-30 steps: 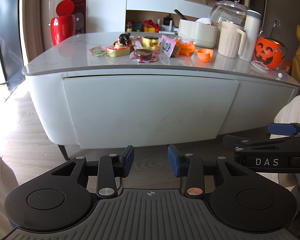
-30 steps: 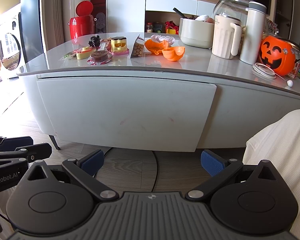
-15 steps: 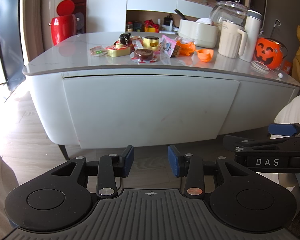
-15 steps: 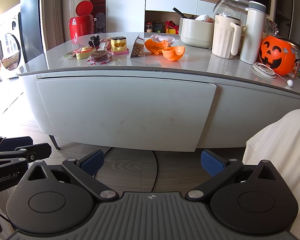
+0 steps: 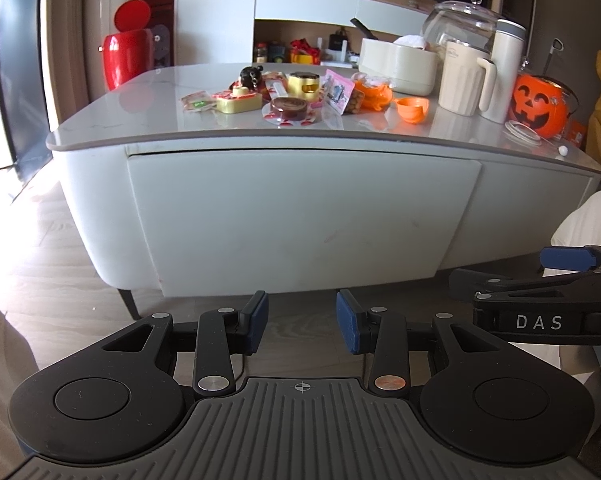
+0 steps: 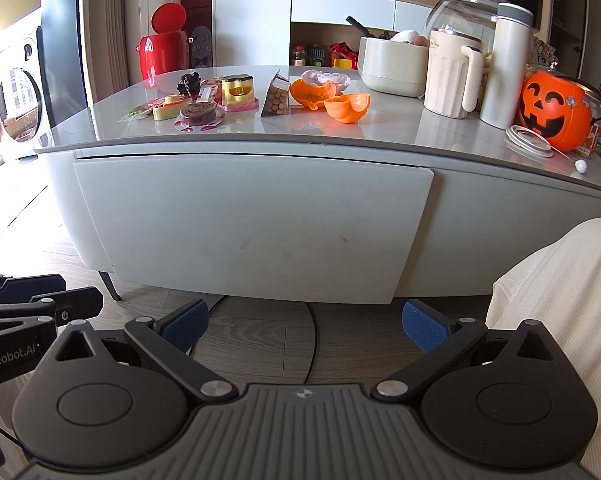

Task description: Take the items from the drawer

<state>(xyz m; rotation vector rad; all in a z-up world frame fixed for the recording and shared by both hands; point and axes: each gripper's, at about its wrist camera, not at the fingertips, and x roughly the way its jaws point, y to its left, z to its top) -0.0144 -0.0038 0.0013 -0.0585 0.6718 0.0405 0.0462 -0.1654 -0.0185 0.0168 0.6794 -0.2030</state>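
The white drawer front (image 5: 300, 220) (image 6: 252, 224) of the low table is shut, flush under the grey tabletop. My left gripper (image 5: 301, 322) hangs low over the floor in front of it, its blue pads a hand's width apart with nothing between them. My right gripper (image 6: 305, 325) is wide open and holds nothing, also short of the drawer. Small items lie on the tabletop: a brown round box (image 5: 289, 108) (image 6: 198, 111), a yellow case (image 5: 238, 103), a snack bag (image 5: 339, 92) (image 6: 277, 97), orange cups (image 6: 347, 107).
On the table's right stand a cream jug (image 6: 452, 76), a tall white flask (image 6: 507, 65) and an orange pumpkin bucket (image 6: 556, 112). A red bin (image 5: 126, 54) stands behind. A white-clad leg (image 6: 556, 300) is at right. A black cable (image 6: 312, 344) runs over the wood floor.
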